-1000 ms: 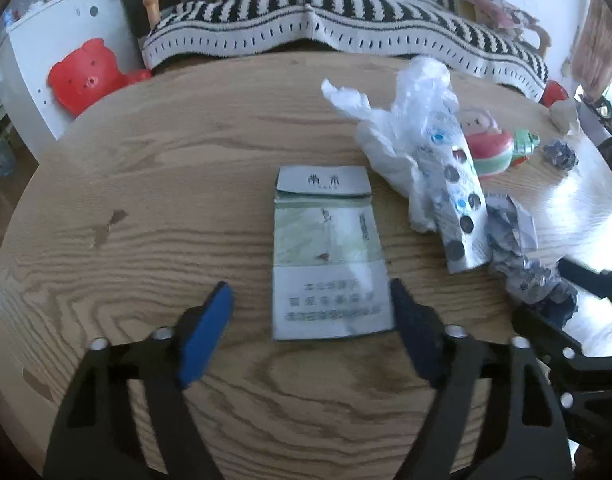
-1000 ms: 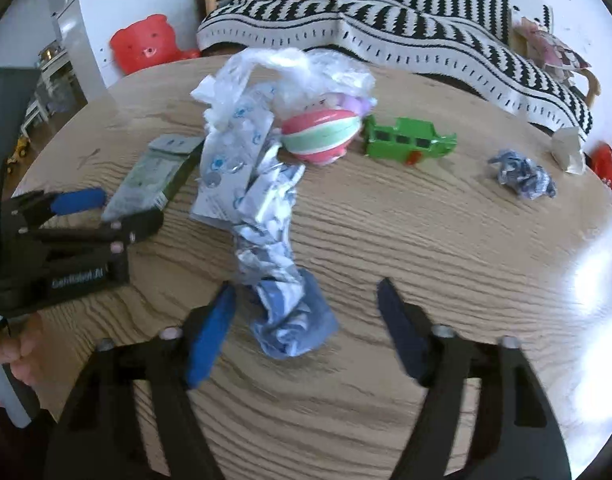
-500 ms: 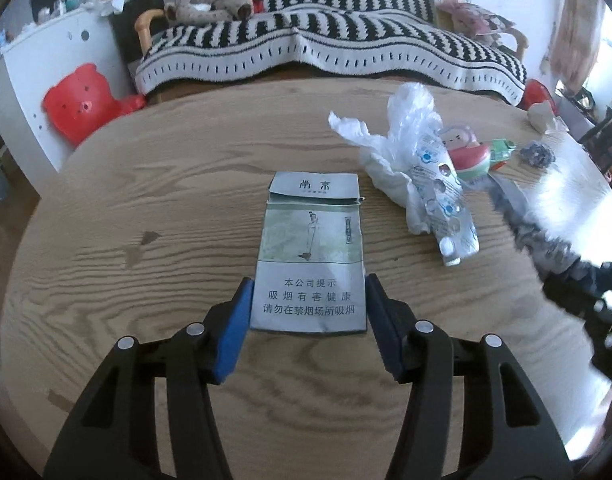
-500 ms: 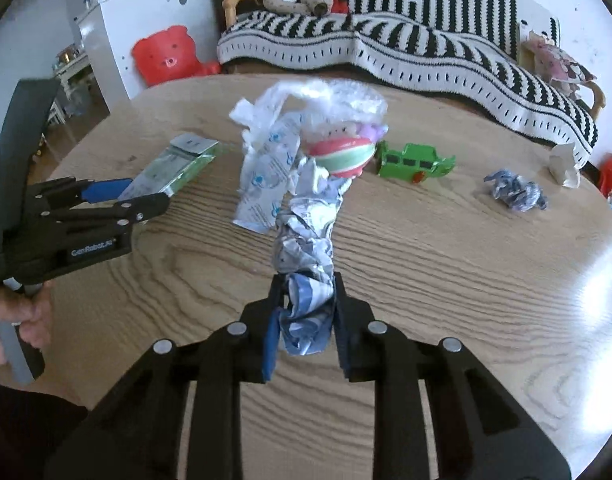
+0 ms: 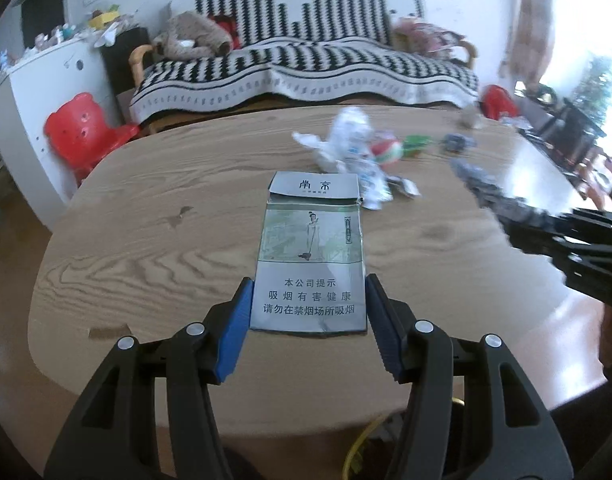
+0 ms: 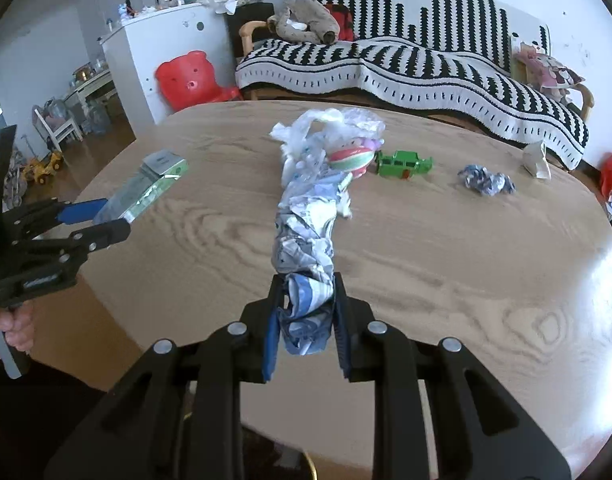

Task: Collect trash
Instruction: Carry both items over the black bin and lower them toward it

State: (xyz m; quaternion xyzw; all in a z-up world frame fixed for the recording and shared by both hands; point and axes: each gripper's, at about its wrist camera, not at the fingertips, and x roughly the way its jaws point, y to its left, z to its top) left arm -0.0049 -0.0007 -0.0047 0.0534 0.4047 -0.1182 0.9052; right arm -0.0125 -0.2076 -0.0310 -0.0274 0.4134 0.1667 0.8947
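A: Blue pads of my left fingers (image 5: 308, 312) pinch the cigarette pack (image 5: 312, 256) by its long sides, near its lower end. The pack is lifted off the wooden worktop (image 5: 153, 240), lid end pointing away from me.

B: And the right?

A: My right fingers (image 6: 306, 312) are nearly pressed together, squeezing the blue-and-white tail of a long crumpled foil wrapper (image 6: 306, 248). It stretches forward from the pads, clear of the worktop. Both sets closed within the last second, and each now has its item between the pads.

B: What's left out there?

A: Clear plastic bag (image 6: 330, 124) mid-worktop, with a printed plastic wrapper under it; they overlap and I can't separate them cleanly. A red-and-green striped ball toy (image 6: 352, 159) is tucked against the bag. Green toy car (image 6: 404, 164) just beside the ball. Small crumpled foil wad (image 6: 486, 180) further right, apart from the car. White crumpled scrap (image 6: 537, 160) near the far right edge.

B: Background?

A: Black-and-white striped sofa (image 6: 426, 68) behind the worktop, red bear chair (image 6: 189, 78) to its left.
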